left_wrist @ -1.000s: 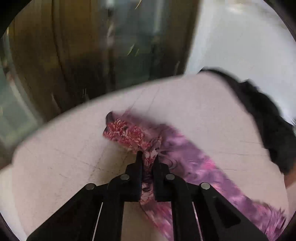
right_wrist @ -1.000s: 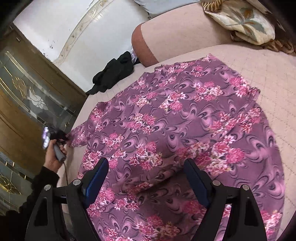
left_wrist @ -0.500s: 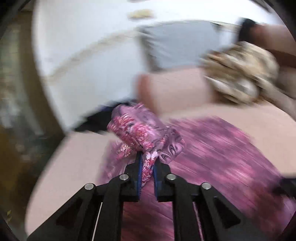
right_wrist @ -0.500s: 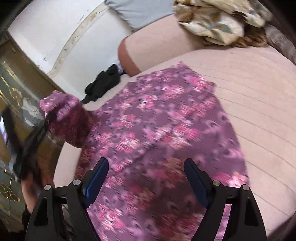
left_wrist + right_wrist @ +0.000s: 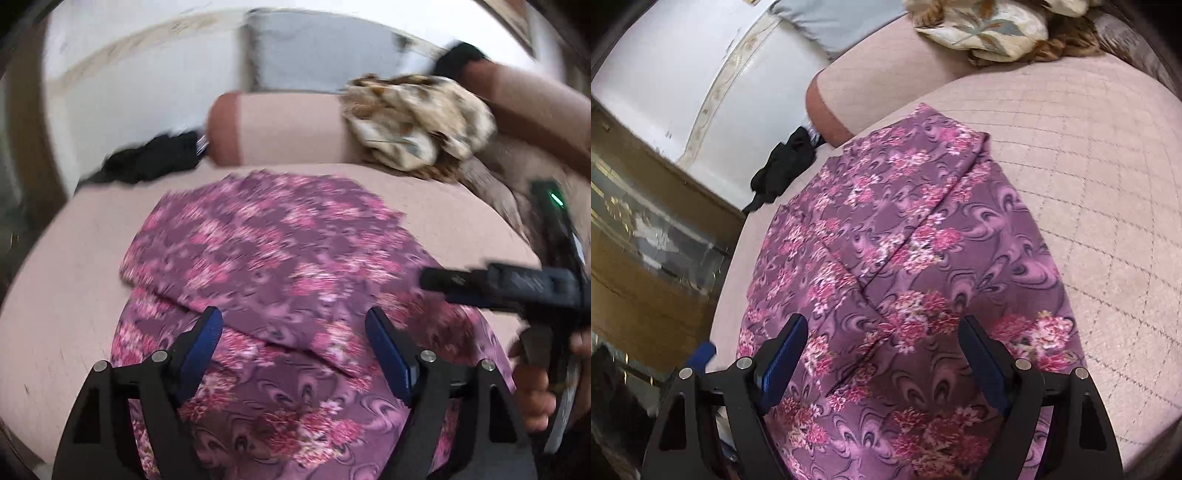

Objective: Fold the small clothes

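Note:
A purple garment with pink flowers (image 5: 280,258) lies on the pink quilted bed (image 5: 74,266), with one side folded over the middle. It also shows in the right wrist view (image 5: 905,266), with a fold edge running diagonally. My left gripper (image 5: 293,343) is open and empty just above the near part of the garment. My right gripper (image 5: 882,350) is open and empty above the garment's near end. The right gripper's body and the hand holding it (image 5: 517,288) show at the right of the left wrist view.
A pink bolster (image 5: 280,129) lies at the back of the bed. A cream floral cloth (image 5: 413,118) is bunched beside it. A black garment (image 5: 147,158) lies at the bed's far left edge. A wooden door (image 5: 646,258) stands to the left.
My left gripper carried the garment's left side over the middle, then opened and let it go. The garment is now narrower, with a fold on top. The right gripper stayed open.

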